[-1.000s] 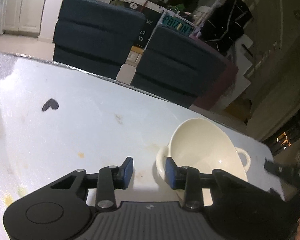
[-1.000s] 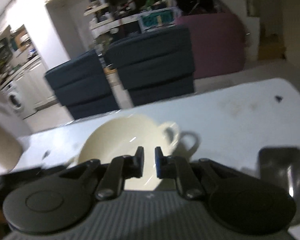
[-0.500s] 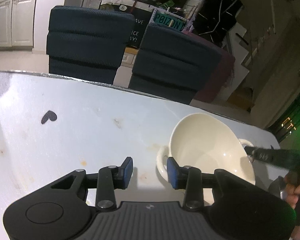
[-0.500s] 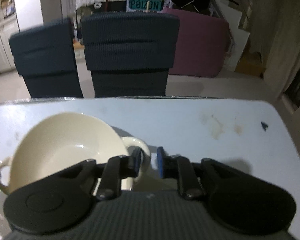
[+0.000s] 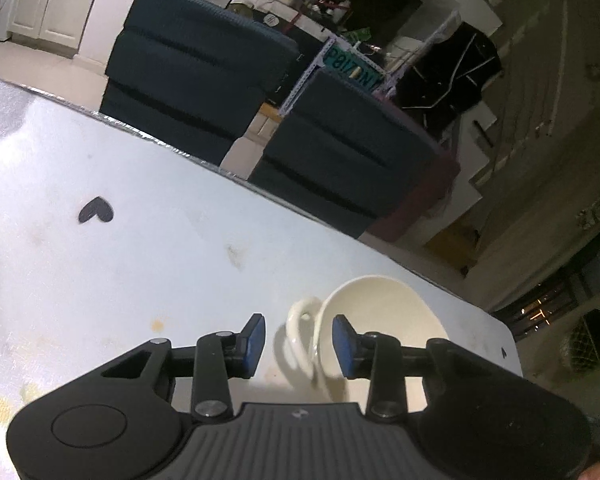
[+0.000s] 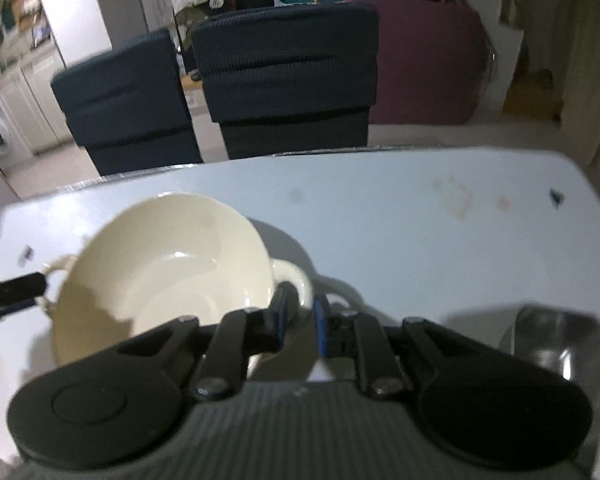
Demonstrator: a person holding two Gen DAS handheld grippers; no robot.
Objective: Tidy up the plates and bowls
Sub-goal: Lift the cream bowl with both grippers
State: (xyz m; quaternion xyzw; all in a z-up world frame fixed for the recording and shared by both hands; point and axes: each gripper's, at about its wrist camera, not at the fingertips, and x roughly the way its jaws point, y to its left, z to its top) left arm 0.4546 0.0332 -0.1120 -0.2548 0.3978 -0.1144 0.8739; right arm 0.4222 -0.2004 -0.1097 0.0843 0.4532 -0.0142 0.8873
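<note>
Cream ceramic, the two-handled bowl [image 5: 384,320] sits on the pale table [image 5: 140,264] toward its right end, upright and empty.

From the left wrist view, a dark heart-shaped mark [image 5: 96,211] lies on the tabletop at far left, with faint yellowish stains nearer the camera. The left gripper [image 5: 298,340] has its blue-padded jaws spread wide; the bowl's left handle [image 5: 300,316] stands in the gap between them, and the right pad overlaps the bowl's rim, though real contact cannot be told. Two dark blue chairs [image 5: 204,68] stand behind the far table edge.

From the right wrist view, the bowl [image 6: 168,264] fills the left half, and a dark finger of the other gripper reaches in beside its far handle at the left edge. The right gripper [image 6: 301,316] has its jaws drawn close, leaving a narrow gap, right at the bowl's right handle [image 6: 296,280]; whether they actually pinch it cannot be told. A shiny metal dish [image 6: 556,344] rests on the table at lower right.
</note>
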